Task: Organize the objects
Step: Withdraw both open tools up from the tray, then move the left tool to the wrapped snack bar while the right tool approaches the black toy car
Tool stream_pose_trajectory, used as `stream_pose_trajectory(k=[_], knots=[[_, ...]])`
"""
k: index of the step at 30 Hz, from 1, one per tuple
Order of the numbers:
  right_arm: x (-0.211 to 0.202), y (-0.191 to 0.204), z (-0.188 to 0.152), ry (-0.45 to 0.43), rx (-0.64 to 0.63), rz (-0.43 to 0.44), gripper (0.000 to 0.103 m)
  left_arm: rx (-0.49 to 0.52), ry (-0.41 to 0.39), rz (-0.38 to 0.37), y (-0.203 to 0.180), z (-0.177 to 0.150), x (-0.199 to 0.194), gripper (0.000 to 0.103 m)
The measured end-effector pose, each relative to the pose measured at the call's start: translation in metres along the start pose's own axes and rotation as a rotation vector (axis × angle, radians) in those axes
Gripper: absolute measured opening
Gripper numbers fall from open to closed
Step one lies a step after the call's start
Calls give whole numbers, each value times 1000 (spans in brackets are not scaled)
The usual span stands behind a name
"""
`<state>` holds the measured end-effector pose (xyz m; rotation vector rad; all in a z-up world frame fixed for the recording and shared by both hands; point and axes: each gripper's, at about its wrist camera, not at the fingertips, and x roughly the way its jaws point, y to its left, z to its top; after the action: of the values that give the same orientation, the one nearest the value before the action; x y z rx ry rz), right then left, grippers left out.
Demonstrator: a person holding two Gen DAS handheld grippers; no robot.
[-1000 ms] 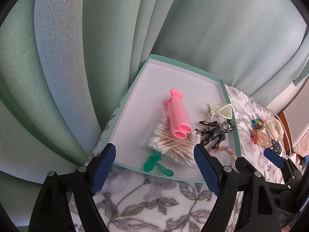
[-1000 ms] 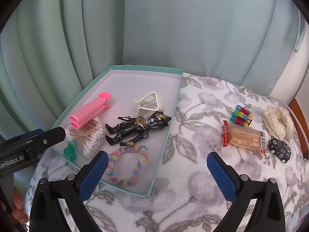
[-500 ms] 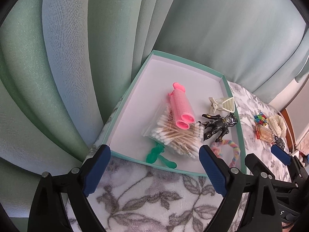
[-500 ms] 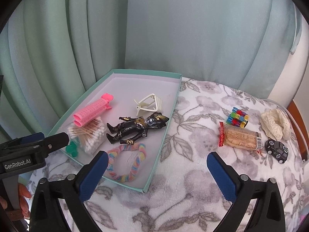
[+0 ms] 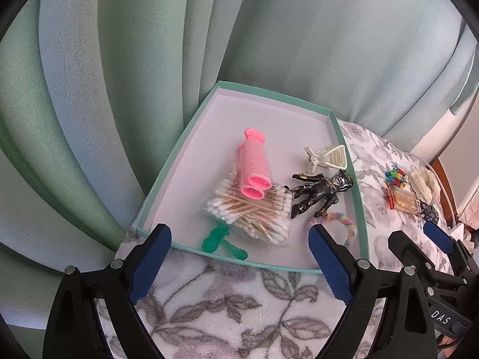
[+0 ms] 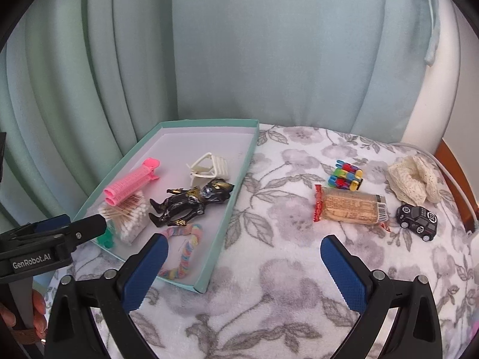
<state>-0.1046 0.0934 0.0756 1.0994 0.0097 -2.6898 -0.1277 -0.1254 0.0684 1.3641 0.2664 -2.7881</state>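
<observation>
A teal-rimmed tray (image 5: 176, 152) (image 6: 236, 185) lies on the floral blanket. It holds pink hair rollers (image 5: 254, 167) (image 6: 131, 181), a bag of cotton swabs (image 5: 254, 209) (image 6: 128, 218), a green clip (image 5: 221, 240), a white claw clip (image 5: 327, 157) (image 6: 209, 167), a black figure (image 5: 317, 193) (image 6: 191, 202) and a rainbow loop (image 5: 341, 224) (image 6: 187, 251). To the right of the tray lie a snack pack (image 6: 350, 209), coloured blocks (image 6: 345, 175), a toy car (image 6: 417, 218) and a lace cloth (image 6: 413, 179). My left gripper (image 5: 239, 257) is open before the tray's near edge. My right gripper (image 6: 244, 266) is open over the blanket, holding nothing.
Green and pale blue curtains (image 6: 239, 59) hang close behind the tray. A wooden edge (image 6: 458, 173) shows at the far right. A hand (image 6: 21, 314) holds the left gripper's handle at the lower left of the right wrist view.
Both grippers have drawn back from the tray, so the tray and the loose items look smaller and farther. Both stay open and nothing was picked up.
</observation>
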Motion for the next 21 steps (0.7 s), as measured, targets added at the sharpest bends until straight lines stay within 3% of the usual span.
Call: stream_pose_trajectory(k=[21], knots=[[-30,-131,-9,-25,188,-144,103,141,-17,-142,-102,4,2,93]])
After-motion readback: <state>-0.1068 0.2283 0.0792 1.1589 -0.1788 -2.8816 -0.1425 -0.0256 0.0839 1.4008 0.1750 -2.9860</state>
